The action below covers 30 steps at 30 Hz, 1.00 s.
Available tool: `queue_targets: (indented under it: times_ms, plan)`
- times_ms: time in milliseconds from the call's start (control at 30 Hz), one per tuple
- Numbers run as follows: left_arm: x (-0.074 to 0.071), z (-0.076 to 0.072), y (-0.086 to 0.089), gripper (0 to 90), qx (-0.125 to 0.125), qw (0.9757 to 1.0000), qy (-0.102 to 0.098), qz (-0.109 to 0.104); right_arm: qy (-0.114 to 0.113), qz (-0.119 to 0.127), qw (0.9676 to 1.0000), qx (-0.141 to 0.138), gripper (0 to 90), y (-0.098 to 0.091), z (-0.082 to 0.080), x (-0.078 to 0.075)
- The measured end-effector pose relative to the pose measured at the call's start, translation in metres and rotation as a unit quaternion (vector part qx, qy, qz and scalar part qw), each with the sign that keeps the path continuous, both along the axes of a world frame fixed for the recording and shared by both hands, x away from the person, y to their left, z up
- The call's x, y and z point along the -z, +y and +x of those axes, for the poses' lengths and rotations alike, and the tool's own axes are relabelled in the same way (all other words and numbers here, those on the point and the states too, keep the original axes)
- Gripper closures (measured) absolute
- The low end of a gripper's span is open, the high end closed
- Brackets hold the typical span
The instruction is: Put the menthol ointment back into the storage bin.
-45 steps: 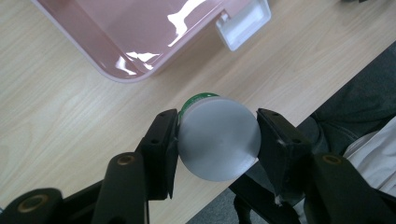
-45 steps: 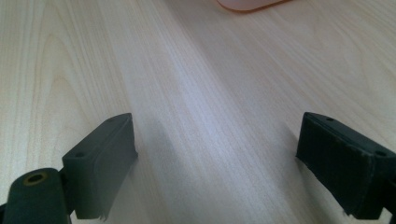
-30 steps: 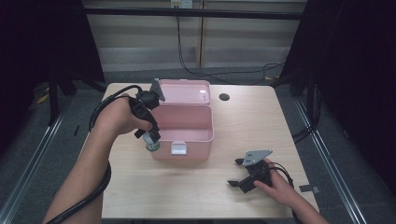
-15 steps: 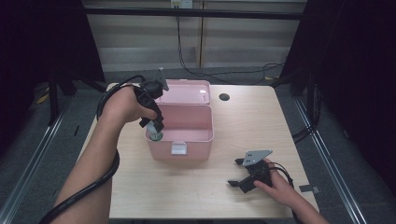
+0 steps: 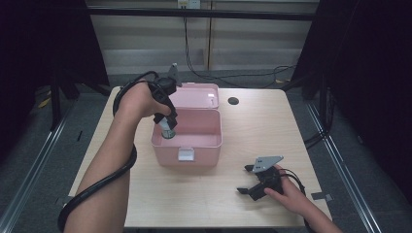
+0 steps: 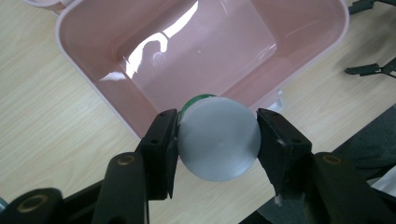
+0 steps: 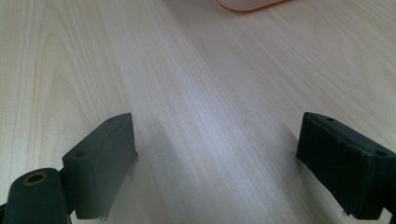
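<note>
On the left of the high view, we see the left claw point(image 5: 167, 127) clamped on a small cylindrical container point(image 5: 167, 131) with a grey round end and a green band, held over the left end of the open pink box point(image 5: 187, 154). In the left gripper view, the container point(image 6: 218, 138) sits squarely between the 2 jaws, touching both, and the box interior point(image 6: 205, 51) below it looks bare and glossy. We judge the pickup and the carry as done; what is left is lowering the container to the box floor, letting go, and possibly shutting the lid point(image 5: 197, 92), which leans back behind the box. Farther right, the right claw point(image 5: 252, 187) rests on the wooden surface point(image 5: 272, 126), well apart from the box, and in the right gripper view its jaws stand wide with nothing between them but bare wood point(image 7: 215, 121).
</note>
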<state>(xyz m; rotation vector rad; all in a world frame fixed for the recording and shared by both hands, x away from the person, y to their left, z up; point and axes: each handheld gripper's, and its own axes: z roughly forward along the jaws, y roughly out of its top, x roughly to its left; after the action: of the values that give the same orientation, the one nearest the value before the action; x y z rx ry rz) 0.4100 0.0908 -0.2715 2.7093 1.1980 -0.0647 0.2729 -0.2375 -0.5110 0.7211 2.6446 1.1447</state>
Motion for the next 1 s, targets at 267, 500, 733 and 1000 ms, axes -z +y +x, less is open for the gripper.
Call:
queue_targets:
  times_ms: [267,500,733,1000]
  plan:
    - [0.009,0.011,-0.008,50.2,-0.004,1.0,-0.001,-0.003,0.0,0.0,1.0,0.0,10.9,0.0,0.0,0.0]
    - [0.016,0.02,-0.012,50.2,-0.01,0.9999,-0.004,-0.003,0.0,0.001,1.0,0.0,10.9,0.0,0.0,0.0]
    - [0.028,0.029,-0.014,50.2,-0.014,0.9999,-0.003,0.002,-0.001,0.001,1.0,0.0,10.9,0.0,0.0,0.0]
    - [0.043,0.038,-0.018,50.2,-0.026,0.9996,-0.004,0.001,0.0,0.0,1.0,0.0,10.9,0.0,0.0,0.0]
